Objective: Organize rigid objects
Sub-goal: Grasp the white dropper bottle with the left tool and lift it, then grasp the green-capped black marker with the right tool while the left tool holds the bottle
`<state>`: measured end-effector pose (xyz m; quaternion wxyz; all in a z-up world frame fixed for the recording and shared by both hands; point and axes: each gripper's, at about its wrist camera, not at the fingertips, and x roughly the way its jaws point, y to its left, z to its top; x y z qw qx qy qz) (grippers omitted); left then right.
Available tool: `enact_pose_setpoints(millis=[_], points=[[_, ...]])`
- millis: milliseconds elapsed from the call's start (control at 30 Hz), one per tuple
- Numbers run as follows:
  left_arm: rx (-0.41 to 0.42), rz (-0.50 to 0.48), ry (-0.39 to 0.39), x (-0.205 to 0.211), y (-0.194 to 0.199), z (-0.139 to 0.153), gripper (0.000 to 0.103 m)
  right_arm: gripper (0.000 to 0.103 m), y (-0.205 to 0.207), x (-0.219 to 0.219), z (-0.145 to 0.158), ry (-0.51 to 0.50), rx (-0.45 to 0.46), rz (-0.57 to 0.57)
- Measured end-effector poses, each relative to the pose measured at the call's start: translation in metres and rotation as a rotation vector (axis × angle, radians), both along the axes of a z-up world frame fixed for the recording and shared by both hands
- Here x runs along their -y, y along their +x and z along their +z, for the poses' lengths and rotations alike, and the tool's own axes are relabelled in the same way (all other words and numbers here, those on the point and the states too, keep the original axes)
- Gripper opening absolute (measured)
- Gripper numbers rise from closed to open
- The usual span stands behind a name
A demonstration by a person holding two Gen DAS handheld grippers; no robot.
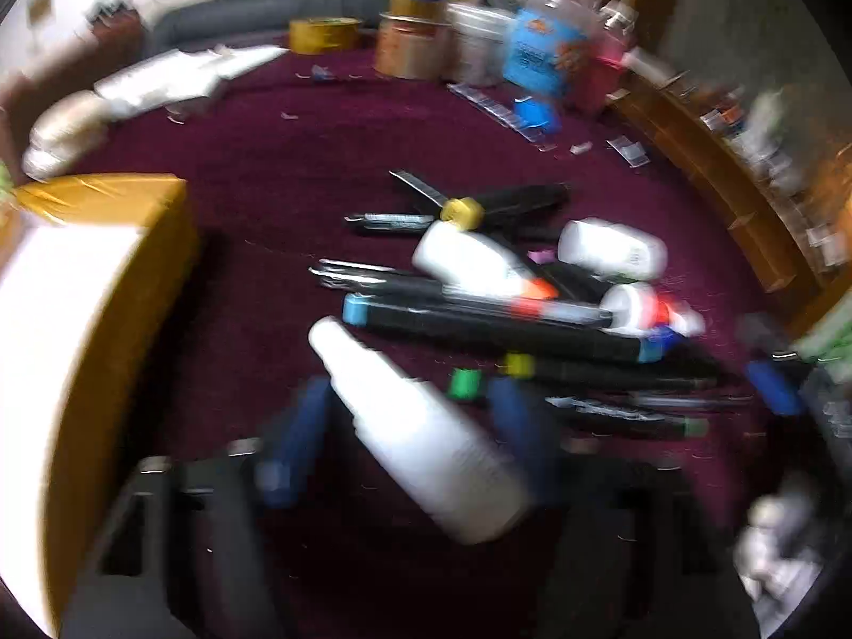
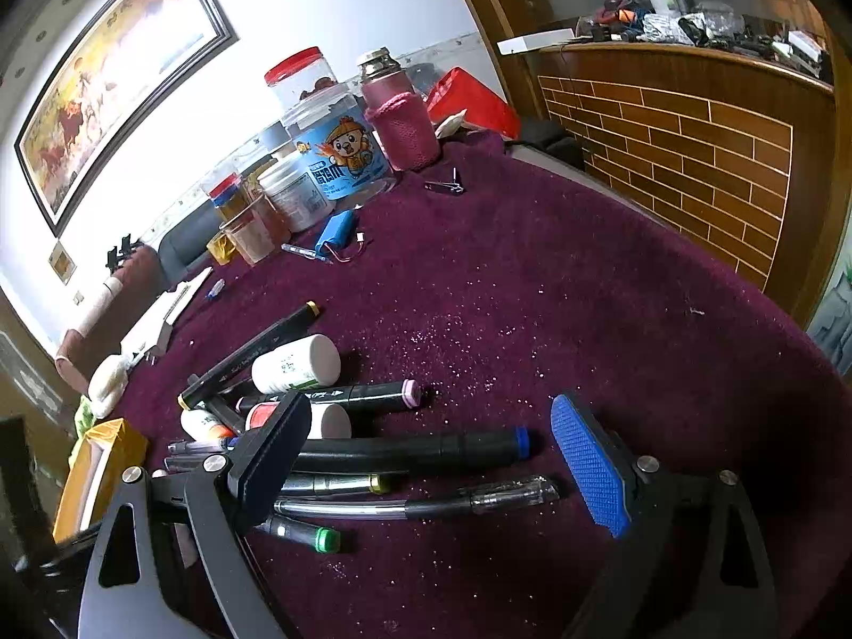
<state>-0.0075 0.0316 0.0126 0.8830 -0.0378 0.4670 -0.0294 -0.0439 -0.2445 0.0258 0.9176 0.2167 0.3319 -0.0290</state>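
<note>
My left gripper [image 1: 412, 431] is shut on a white squeeze bottle [image 1: 426, 436] and holds it tilted above the purple table; the view is motion-blurred. Beyond it lies a pile of black markers [image 1: 495, 327], pens and small white glue bottles [image 1: 479, 261]. An open yellow-taped box [image 1: 80, 330] stands at the left. My right gripper [image 2: 442, 468] is open and empty, its blue pads [image 2: 591, 468] on either side of a black marker [image 2: 415, 450] and a clear pen [image 2: 426, 503] in the same pile. A white bottle [image 2: 295, 365] lies farther back.
Jars, tape rolls and a blue-labelled tub [image 2: 341, 154] stand along the table's far edge, with a pink-sleeved flask [image 2: 399, 117]. A blue battery pack [image 2: 335, 231] and nail clipper [image 2: 447, 186] lie on the cloth [image 2: 586, 293]. A brick-patterned counter [image 2: 692, 149] is at the right.
</note>
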Motion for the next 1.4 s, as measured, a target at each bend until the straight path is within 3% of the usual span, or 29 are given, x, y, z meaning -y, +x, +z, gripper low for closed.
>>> enact_pose_setpoints(millis=[33, 67, 267, 333, 400, 433, 500, 533, 700, 767, 900, 1000, 1100, 1167, 1300, 1400], points=[[0.001, -0.034, -0.077, -0.004, -0.002, 0.0, 0.032, 0.088, 0.001, 0.001, -0.001, 0.006, -0.004, -0.003], [-0.022, -0.047, -0.095, -0.007, -0.003, 0.0, 0.032, 0.088, 0.001, 0.002, -0.001, 0.011, -0.007, -0.003], [-0.053, -0.072, -0.109, -0.03, -0.021, 0.001, 0.035, 0.089, 0.004, 0.0, -0.001, 0.013, -0.018, 0.004], [-0.036, -0.076, -0.077, -0.025, -0.024, 0.0, 0.056, 0.089, 0.005, 0.0, -0.002, 0.014, -0.022, 0.005], [-0.018, -0.085, -0.029, -0.014, -0.024, 0.0, 0.062, 0.089, 0.006, 0.0, -0.002, 0.016, -0.027, 0.004], [-0.005, -0.104, 0.0, -0.005, -0.024, -0.002, 0.055, 0.089, 0.007, 0.0, -0.003, 0.018, -0.031, 0.005], [0.02, -0.131, 0.076, 0.008, -0.024, -0.005, 0.026, 0.089, 0.008, 0.001, -0.004, 0.022, -0.038, 0.008], [0.032, -0.144, 0.084, 0.01, -0.026, -0.004, 0.026, 0.089, 0.008, 0.001, -0.004, 0.026, -0.04, 0.01], [0.006, -0.151, -0.125, -0.023, -0.034, 0.002, 0.026, 0.088, 0.006, -0.004, 0.0, 0.043, -0.077, 0.095], [0.018, -0.144, -0.196, -0.036, -0.042, 0.007, 0.027, 0.088, -0.006, -0.016, 0.012, 0.081, -0.053, 0.201], [0.061, -0.15, -0.31, -0.061, -0.058, 0.027, 0.027, 0.087, -0.011, -0.063, 0.025, -0.026, -0.064, 0.442], [0.112, -0.167, -0.345, -0.067, -0.065, 0.044, 0.027, 0.078, 0.001, -0.094, 0.012, -0.101, -0.12, 0.554], [0.139, -0.179, -0.382, -0.075, -0.074, 0.056, 0.027, 0.072, 0.021, -0.114, -0.008, -0.158, -0.175, 0.578], [0.151, -0.176, -0.389, -0.082, -0.08, 0.06, 0.027, 0.067, 0.021, -0.119, -0.014, -0.14, -0.22, 0.589], [0.168, -0.146, -0.4, -0.104, -0.089, 0.065, 0.027, 0.066, 0.002, -0.146, -0.01, -0.138, -0.246, 0.701], [0.18, -0.123, -0.402, -0.121, -0.091, 0.064, 0.027, 0.066, -0.006, -0.168, -0.005, -0.244, -0.245, 0.732]])
